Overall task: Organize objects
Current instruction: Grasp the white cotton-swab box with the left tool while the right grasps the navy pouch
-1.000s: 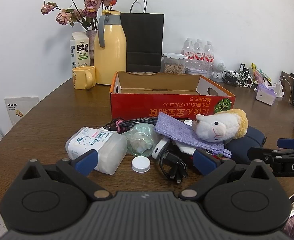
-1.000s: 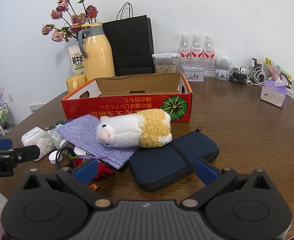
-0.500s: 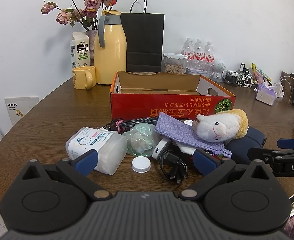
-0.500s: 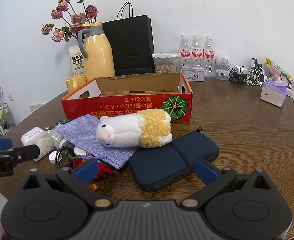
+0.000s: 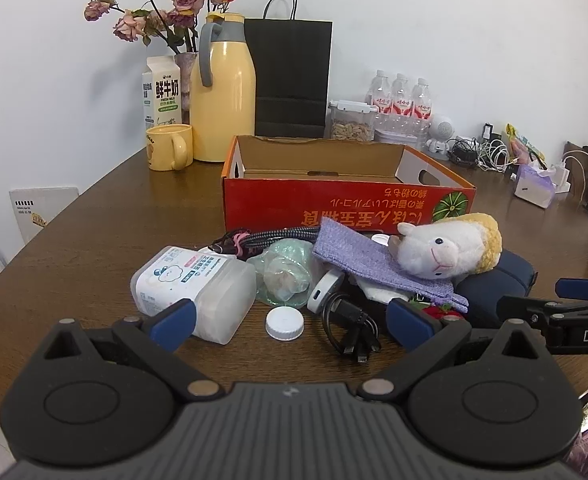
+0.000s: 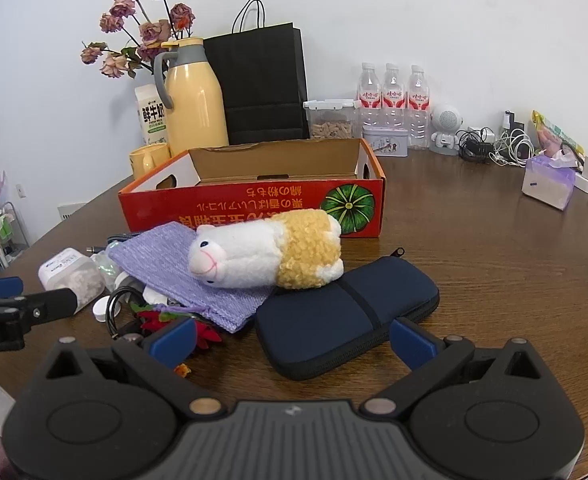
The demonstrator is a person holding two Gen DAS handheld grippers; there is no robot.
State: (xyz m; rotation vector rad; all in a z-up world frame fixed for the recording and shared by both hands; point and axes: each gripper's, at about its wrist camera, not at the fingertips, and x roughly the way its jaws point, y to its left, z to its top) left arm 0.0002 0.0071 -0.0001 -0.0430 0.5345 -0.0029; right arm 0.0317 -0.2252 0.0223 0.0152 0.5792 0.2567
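Left wrist view: left hand-held gripper [image 5: 289, 322] at 6 o'clock, blue-tipped fingers spread wide, holding nothing, low over the brown wooden bench [image 5: 93, 248]. Between the tips: white round plastic cap [image 5: 284, 323] and coiled black cable [image 5: 350, 326]. At 9 o'clock of the cap, translucent white rectangular plastic container with printed label [image 5: 191, 290], lying on its side, touching the left fingertip in view. Crumpled clear green plastic wrap [image 5: 285, 272] just beside it. Purple knitted cloth pouch [image 5: 374, 260] under the white-and-yellow plush alpaca [image 5: 446, 252], which lies on the dark navy zippered fabric case [image 5: 494, 284]. Open red cardboard box with pumpkin print [image 5: 346, 208] at 12 o'clock, just behind the pile. Right hand-held gripper's finger pokes in at 3 o'clock. Right wrist view: right hand-held gripper [image 6: 291, 340] at 6 o'clock, fingers wide apart, empty, navy case between the tips. Alpaca at centre, head on the purple pouch, rear on the case. Red artificial flower [image 6: 161, 320] near the left tip. Box at 12 o'clock. Left hand-held gripper's finger enters at 9 o'clock.
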